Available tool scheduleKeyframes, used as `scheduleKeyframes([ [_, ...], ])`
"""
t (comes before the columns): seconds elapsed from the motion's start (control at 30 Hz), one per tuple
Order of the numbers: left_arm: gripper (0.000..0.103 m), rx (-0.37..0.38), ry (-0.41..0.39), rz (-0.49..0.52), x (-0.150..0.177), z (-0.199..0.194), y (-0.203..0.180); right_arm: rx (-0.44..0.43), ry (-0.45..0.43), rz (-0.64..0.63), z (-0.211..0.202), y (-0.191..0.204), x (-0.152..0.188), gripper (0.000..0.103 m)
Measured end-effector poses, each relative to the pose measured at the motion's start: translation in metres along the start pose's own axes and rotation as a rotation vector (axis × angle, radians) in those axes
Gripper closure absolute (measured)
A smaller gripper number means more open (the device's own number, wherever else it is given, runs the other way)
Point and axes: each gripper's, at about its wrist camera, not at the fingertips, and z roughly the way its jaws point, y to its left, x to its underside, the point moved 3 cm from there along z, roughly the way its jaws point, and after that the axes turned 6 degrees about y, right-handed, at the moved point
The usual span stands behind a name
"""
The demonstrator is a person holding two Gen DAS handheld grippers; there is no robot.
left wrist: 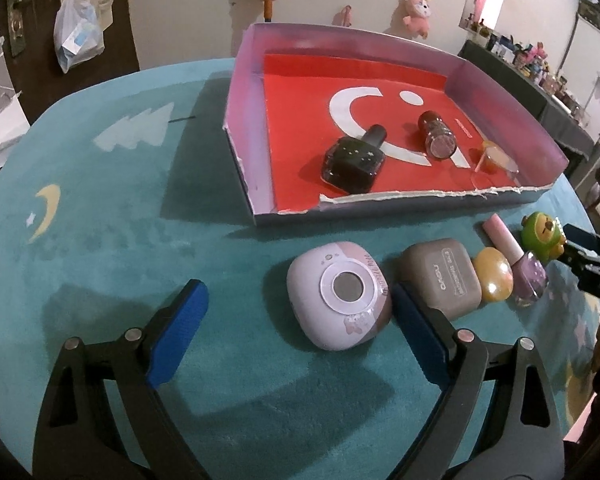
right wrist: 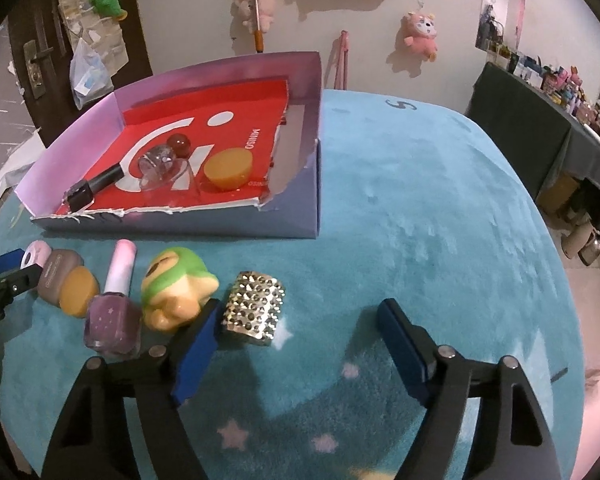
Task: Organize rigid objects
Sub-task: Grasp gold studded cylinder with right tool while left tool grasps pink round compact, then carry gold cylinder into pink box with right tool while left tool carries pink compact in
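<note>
In the left wrist view my left gripper (left wrist: 296, 288) is open around a lilac rounded case (left wrist: 340, 294) on the teal mat; its right finger (left wrist: 412, 320) sits close against the case, the left finger stands well apart. In a row to the right lie a taupe case (left wrist: 444, 276), a yellow dome (left wrist: 494, 274), a pink nail polish (left wrist: 520, 264) and a green figurine (left wrist: 542, 236). My right gripper (right wrist: 300, 306) is open around a silver studded cylinder (right wrist: 254, 308), which lies beside its left finger (right wrist: 200, 340). The green figurine (right wrist: 176, 292) is just outside that finger.
A shallow lilac box (left wrist: 244, 92) with a red floor holds a black polish bottle (left wrist: 354, 164), a dark-capped bottle (left wrist: 436, 136) and an orange piece (left wrist: 496, 156). Its torn front edge (right wrist: 160, 212) faces the row. Open teal mat (right wrist: 420, 208) lies right of the box.
</note>
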Motion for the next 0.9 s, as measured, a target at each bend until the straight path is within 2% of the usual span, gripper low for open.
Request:
scheduleKeyframes([
  [0.07,0.013,-0.003,-0.002,-0.001,-0.002,0.003,-0.001,-0.002,-0.004,-0.015,0.0,0.002,0.001,0.028],
  [0.1,0.023,0.006,-0.002,0.002,-0.003,0.004,-0.003,-0.003,-0.004,-0.021,0.0,0.003,0.001,0.031],
  [0.13,0.027,0.022,0.002,0.006,-0.004,0.005,-0.005,-0.004,-0.004,-0.027,0.0,0.003,0.001,0.034],
  [0.17,0.034,0.025,-0.002,0.012,-0.005,0.005,-0.006,-0.006,-0.008,-0.035,0.0,0.005,0.001,0.041],
  [0.2,0.045,0.03,-0.01,0.022,-0.006,0.004,-0.009,-0.007,-0.013,-0.044,-0.001,0.006,0.001,0.048],
  [0.23,0.049,0.043,-0.01,0.028,-0.006,0.004,-0.01,-0.009,-0.014,-0.049,-0.001,0.008,0.001,0.052],
  [0.3,0.049,0.045,-0.01,0.033,-0.006,0.003,-0.012,-0.041,-0.018,-0.066,-0.002,0.011,0.001,0.072],
  [0.33,0.049,0.044,-0.011,0.038,-0.005,0.002,-0.013,-0.048,-0.017,-0.068,-0.003,0.012,0.001,0.076],
  [0.73,0.049,0.069,-0.037,0.051,-0.001,-0.015,-0.017,-0.067,-0.059,-0.075,-0.023,0.011,-0.001,0.076],
  [0.9,0.049,0.089,-0.086,0.072,-0.01,-0.037,-0.023,-0.076,-0.065,-0.071,-0.024,0.01,-0.002,0.076],
])
